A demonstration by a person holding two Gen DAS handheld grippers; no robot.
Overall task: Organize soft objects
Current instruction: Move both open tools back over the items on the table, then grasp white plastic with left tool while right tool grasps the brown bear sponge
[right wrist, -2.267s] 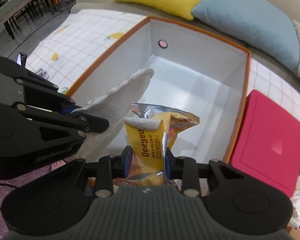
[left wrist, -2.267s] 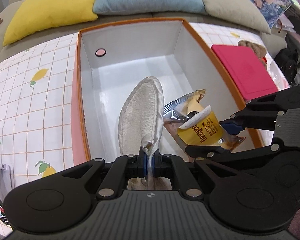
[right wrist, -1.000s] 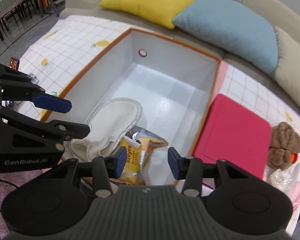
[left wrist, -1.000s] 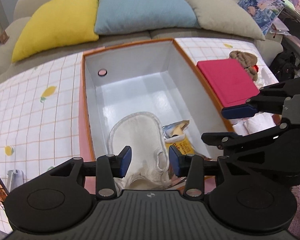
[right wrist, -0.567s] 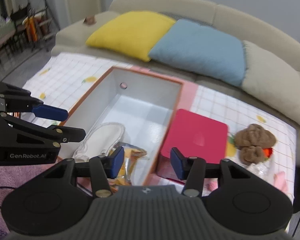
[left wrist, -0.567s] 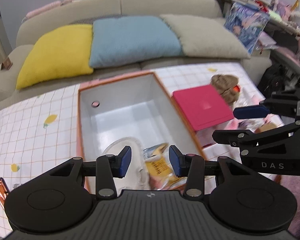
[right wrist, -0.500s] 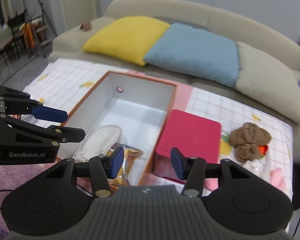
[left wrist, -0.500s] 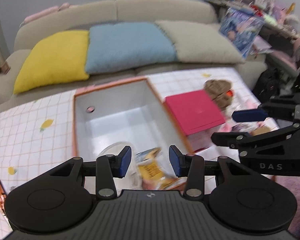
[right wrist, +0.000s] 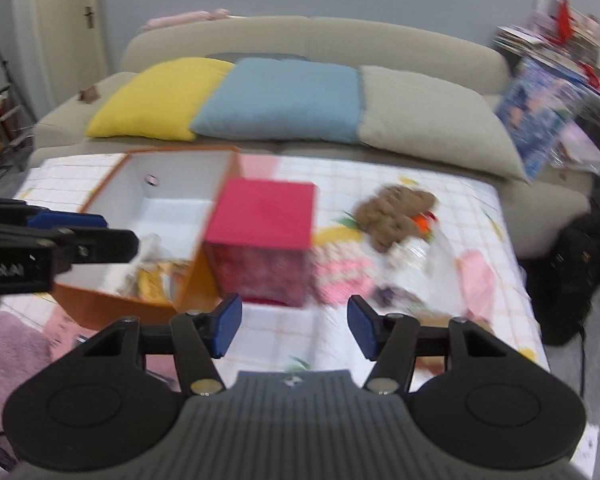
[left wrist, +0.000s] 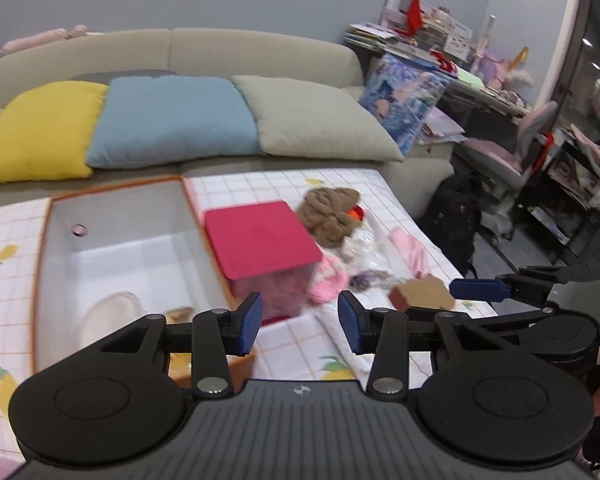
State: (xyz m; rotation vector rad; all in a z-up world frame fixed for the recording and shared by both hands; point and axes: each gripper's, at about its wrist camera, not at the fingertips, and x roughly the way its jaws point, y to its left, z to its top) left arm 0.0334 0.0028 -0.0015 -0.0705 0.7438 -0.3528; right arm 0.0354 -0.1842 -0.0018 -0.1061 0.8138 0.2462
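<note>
The orange box point(left wrist: 112, 190) with a white inside stands on the checked cloth; it also shows in the right wrist view point(right wrist: 112, 304). A white mitt point(left wrist: 108, 312) and a yellow snack bag point(right wrist: 152, 280) lie in its near end. My left gripper point(left wrist: 299, 322) is open and empty, held above the cloth in front of the pink-lidded box point(left wrist: 260, 236). My right gripper point(right wrist: 294, 326) is open and empty, to the right of the left one. A brown knitted piece point(left wrist: 330, 214), pink soft items point(right wrist: 340, 276) and a pale pink cloth point(left wrist: 410, 254) lie right of the pink box.
A sofa with yellow point(left wrist: 36, 132), blue point(left wrist: 172, 120) and grey point(left wrist: 312, 120) cushions runs behind the table. A cluttered desk, a chair point(left wrist: 512, 160) and a black bag point(left wrist: 456, 216) stand to the right. A brown cardboard piece point(left wrist: 420, 296) lies near the table's right edge.
Both grippers let go of the mitt and the snack bag in the orange box, opened, then lifted back and swung right toward the loose pile beside the pink box.
</note>
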